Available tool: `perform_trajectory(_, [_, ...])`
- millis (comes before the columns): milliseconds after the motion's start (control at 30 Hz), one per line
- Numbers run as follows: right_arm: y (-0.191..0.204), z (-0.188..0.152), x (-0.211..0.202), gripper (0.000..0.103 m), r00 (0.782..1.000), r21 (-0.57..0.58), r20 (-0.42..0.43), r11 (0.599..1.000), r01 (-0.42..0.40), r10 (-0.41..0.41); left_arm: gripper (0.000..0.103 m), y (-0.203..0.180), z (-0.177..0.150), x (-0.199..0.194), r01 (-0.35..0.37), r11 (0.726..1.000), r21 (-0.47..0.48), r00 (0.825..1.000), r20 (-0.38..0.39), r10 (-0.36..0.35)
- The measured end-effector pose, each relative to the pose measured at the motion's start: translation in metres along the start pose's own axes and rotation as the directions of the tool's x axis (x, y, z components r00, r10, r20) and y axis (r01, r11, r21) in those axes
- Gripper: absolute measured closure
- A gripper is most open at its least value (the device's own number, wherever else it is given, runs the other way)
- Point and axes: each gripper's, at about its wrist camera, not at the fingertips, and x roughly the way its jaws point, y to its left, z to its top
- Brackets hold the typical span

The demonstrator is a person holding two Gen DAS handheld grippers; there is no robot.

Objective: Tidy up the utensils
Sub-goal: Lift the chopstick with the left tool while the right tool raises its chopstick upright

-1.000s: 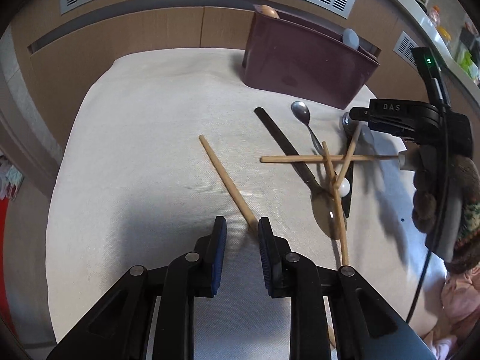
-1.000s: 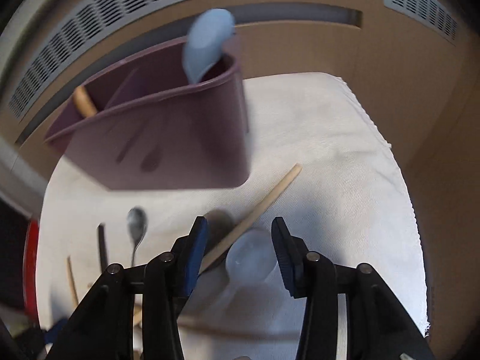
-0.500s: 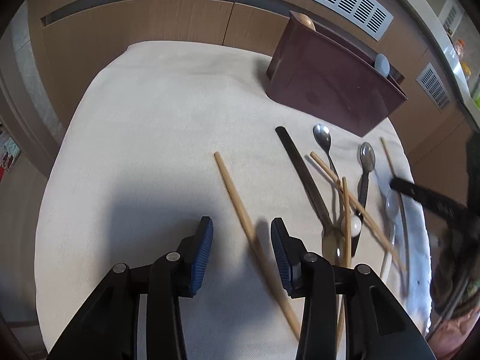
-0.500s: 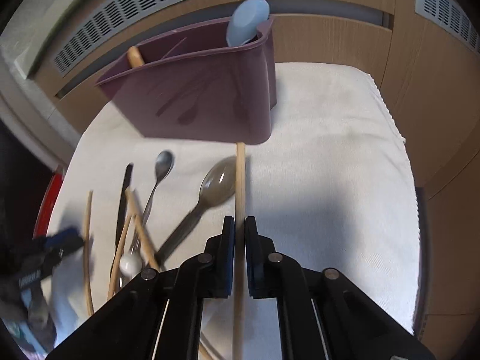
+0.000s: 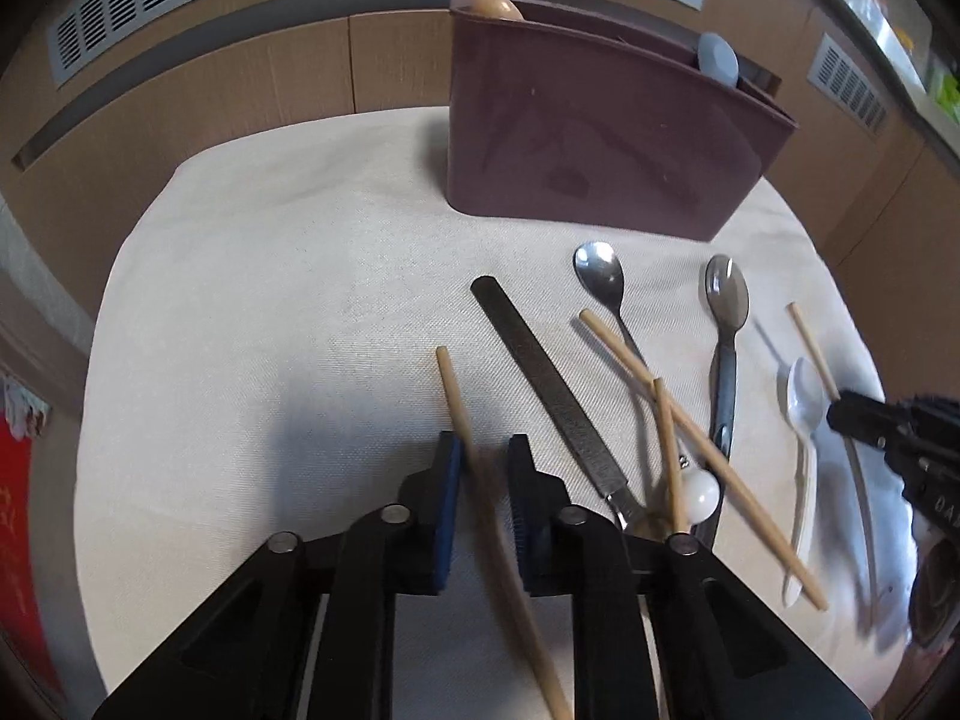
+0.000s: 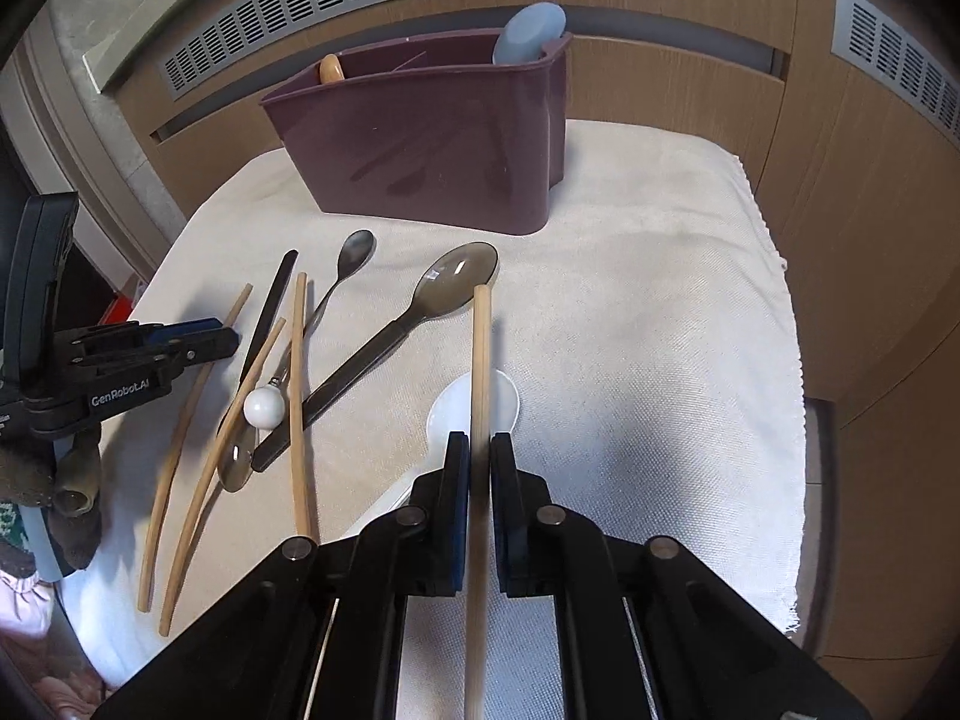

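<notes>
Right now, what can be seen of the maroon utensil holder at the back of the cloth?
The maroon utensil holder is a glossy, plastic-looking bin with curved walls, standing upright on the white cloth at its far side. Inner dividers split it into compartments. A wooden handle tip pokes out at one end and a pale blue utensil at the other. Neither gripper touches it.

Both views ride just behind their own gripper, tilted steeply down at the cloth-covered desk (image 5: pixel 252 276) from close above. The left wrist view looks toward the maroon caddy (image 5: pixel 600 138) at 1 o'clock; the right wrist view has the caddy at 12 o'clock. Both share the caddy and the scattered utensils, and each catches the other gripper at its edge.
</notes>
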Motion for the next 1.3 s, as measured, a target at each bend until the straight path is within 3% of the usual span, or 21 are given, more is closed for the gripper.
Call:
perform_trajectory(133, [-0.002, 0.010, 0.009, 0.079, 1.000, -0.005, 0.009, 1.000, 0.007, -0.007, 0.093, -0.002, -0.001, -0.002, -0.049, 0.997, 0.062, 0.998, -0.032, 0.051])
perform_trajectory(333, [0.013, 0.017, 0.013, 0.079, 0.998, -0.049, 0.001, 0.997, -0.058, 0.058, 0.093, 0.000, -0.014, -0.012, -0.022, 0.998, 0.067, 0.997, -0.077, 0.027])
perform_trajectory(667, [0.032, 0.012, 0.015, 0.080, 0.998, -0.122, -0.023, 0.990, -0.065, 0.063, 0.091, 0.009, -0.019, -0.013, 0.007, 0.999, 0.036, 0.995, -0.099, -0.003])
perform_trajectory(733, [0.034, 0.012, 0.022, 0.081, 0.998, -0.129, -0.044, 0.991, -0.048, 0.043, 0.091, 0.009, -0.019, -0.013, 0.009, 0.999, 0.033, 0.995, -0.100, -0.005])
perform_trajectory(900, [0.040, 0.012, 0.032, 0.096, 0.998, -0.146, -0.064, 0.989, -0.015, 0.006, 0.091, 0.008, -0.019, -0.013, 0.007, 0.999, 0.040, 0.995, -0.103, -0.003])
perform_trajectory(1200, [0.039, 0.010, -0.009, 0.097, 0.999, -0.127, 0.027, 0.991, -0.032, 0.036, 0.093, -0.004, -0.022, -0.014, -0.053, 0.996, 0.077, 0.997, -0.058, 0.057])
perform_trajectory(1300, [0.035, 0.010, -0.021, 0.097, 0.998, -0.113, 0.052, 0.994, -0.015, 0.021, 0.094, -0.006, -0.025, -0.021, -0.032, 0.997, 0.071, 0.999, -0.041, 0.035])
